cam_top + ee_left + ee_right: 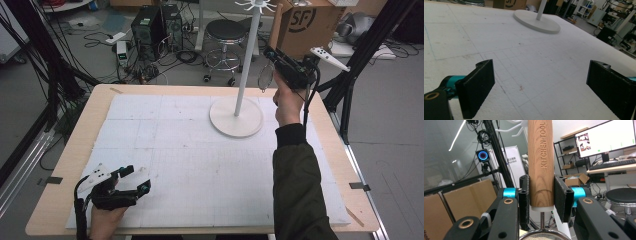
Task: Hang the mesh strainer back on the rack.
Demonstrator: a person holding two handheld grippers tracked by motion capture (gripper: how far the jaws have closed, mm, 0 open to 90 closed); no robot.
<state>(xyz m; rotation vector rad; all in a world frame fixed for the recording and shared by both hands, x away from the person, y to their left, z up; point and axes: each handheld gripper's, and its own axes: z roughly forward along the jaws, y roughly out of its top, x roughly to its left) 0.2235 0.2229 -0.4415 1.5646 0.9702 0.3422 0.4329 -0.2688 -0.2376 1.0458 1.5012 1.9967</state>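
Observation:
A strainer with a wooden handle (541,165) stamped "KITCHEN TOOL" stands upright between the jaws of my right gripper (541,195), which is shut on it. Its wire hoop (265,76) hangs below the gripper. In the high view the right gripper (272,56) is held up in the air just right of the white hook stand's pole (247,60), above its round base (236,116). The stand's hooks (255,5) are higher up. My left gripper (139,179) rests open at the table's near left, nothing between its jaws (540,85).
A white foam mat (190,165) covers the wooden table. The stand's base (536,22) lies far ahead of the left gripper. Behind the table are a stool (226,35), computer towers (150,25), a cardboard box (305,22) and a black frame strut (360,55).

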